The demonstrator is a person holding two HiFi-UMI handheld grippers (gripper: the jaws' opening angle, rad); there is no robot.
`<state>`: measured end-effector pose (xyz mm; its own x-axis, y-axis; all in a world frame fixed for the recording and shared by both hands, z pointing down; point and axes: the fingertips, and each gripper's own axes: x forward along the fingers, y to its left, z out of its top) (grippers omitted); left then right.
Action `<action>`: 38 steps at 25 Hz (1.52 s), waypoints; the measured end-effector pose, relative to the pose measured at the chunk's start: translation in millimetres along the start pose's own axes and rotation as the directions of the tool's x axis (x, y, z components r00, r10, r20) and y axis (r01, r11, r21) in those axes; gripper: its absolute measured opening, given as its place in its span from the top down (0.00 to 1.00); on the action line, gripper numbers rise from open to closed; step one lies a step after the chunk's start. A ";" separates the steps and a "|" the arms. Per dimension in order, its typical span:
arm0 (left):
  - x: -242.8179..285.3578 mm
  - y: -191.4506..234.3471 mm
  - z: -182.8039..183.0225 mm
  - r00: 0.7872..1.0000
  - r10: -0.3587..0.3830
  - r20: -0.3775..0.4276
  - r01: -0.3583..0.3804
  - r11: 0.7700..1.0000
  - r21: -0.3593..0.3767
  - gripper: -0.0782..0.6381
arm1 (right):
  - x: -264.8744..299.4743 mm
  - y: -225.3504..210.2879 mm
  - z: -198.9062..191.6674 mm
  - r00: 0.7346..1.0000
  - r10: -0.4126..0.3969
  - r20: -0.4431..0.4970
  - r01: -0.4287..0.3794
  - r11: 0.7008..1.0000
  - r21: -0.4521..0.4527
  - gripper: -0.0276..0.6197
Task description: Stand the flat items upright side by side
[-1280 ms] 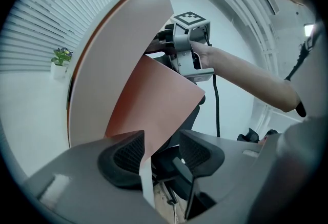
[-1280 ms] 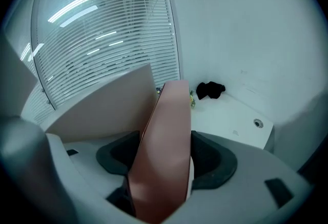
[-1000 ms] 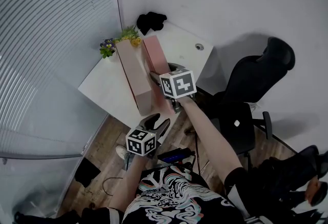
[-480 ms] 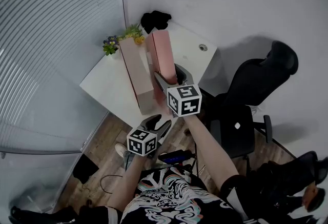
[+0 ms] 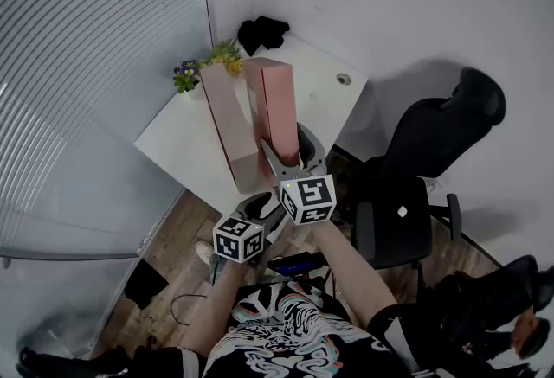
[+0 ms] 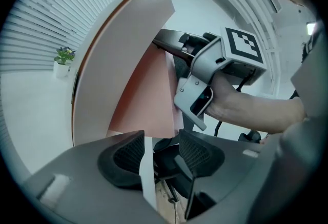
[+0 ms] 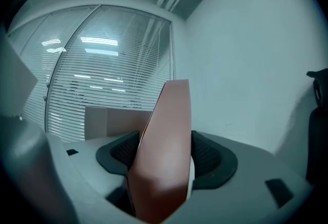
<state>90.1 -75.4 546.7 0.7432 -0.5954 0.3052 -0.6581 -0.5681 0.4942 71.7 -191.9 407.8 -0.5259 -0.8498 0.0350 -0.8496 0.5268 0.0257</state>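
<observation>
Since a second ago the pink box (image 5: 275,99) has tipped up and now stands nearly upright on the white surface (image 5: 173,138), just beside the beige box (image 5: 227,121). The right hand-held gripper (image 5: 286,151), jaws wide, clamps its lower end. It is best set down square before releasing. The left hand-held gripper (image 5: 264,214) hangs half open, gripping nothing.

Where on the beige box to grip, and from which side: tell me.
Take the beige box by its near end, pads across its thin dimension, coming in from the table's near edge. It seems to rest on a long narrow edge with that end free and pointing at the person. The pink box, clamped in the right gripper, stands close on its right, so a side approach looks blocked.
</observation>
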 end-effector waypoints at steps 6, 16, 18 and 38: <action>2.6 2.5 -6.2 1.000 0.005 -0.015 -0.005 1.000 -0.015 0.62 | -13.5 5.4 -5.0 0.999 0.002 0.034 -0.001 1.000 -0.016 0.47; 3.9 22.8 -10.5 0.997 0.062 -0.037 -0.064 0.997 -0.046 0.62 | -23.9 0.0 -44.3 0.995 0.020 -0.101 -0.019 1.000 0.009 0.48; 4.8 22.2 -13.2 0.997 0.058 -0.047 -0.060 0.997 -0.045 0.62 | -23.0 1.7 -50.7 0.991 0.031 -0.130 -0.029 0.999 0.019 0.48; -9.2 27.2 -27.5 0.995 0.053 -0.082 -0.058 0.997 -0.060 0.62 | -16.8 17.2 -107.4 0.933 0.082 -0.350 -0.057 0.995 0.080 0.48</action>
<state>68.7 -69.7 579.8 0.7149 -0.5761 0.3963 -0.6914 -0.4974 0.5240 70.2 -166.8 514.9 -0.5461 -0.7442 0.3847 -0.8185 0.5718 -0.0559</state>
